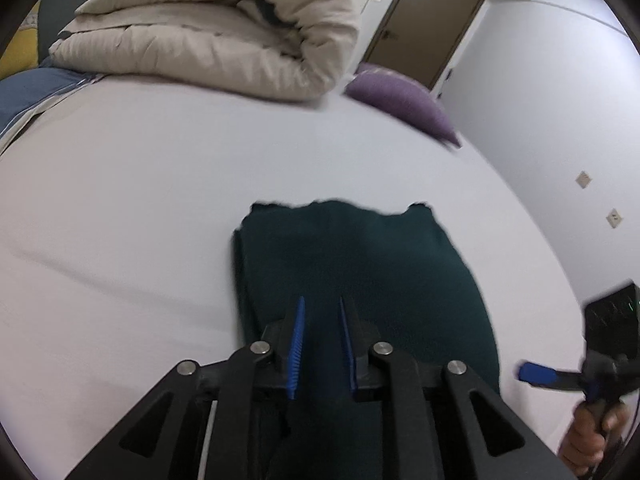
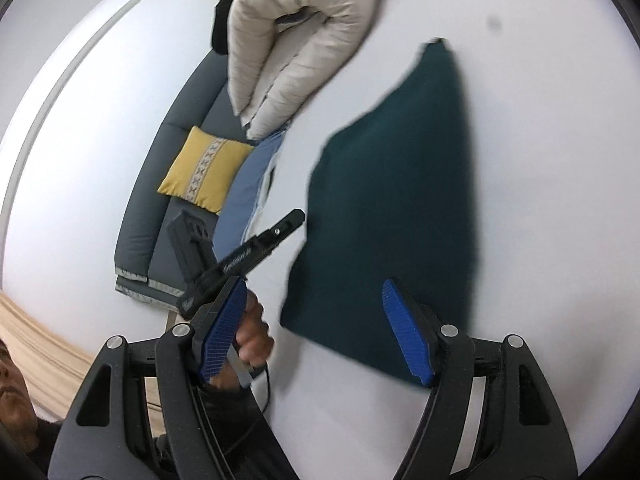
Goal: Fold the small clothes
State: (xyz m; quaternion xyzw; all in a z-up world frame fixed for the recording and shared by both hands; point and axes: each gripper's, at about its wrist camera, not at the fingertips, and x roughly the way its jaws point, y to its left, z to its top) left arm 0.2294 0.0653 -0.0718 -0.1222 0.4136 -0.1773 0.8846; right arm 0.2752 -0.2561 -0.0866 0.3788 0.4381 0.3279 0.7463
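Under my left tongs (image 1: 322,306), a folded dark green cloth (image 1: 360,264) lies flat on the white bed (image 1: 120,208). Its blue pads stand slightly apart, pinching nothing. My right tongs (image 2: 316,320) are spread wide just beside the cloth's edge.

Folded garment (image 1: 360,264) on bed (image 1: 140,220); duvet (image 1: 208,28) behind, cushion (image 1: 404,100) behind-right.

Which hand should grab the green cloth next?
Probably the left. Its gripper hangs right above the dark green cloth, fingers slightly apart. The right gripper is open wide off to the cloth's side.
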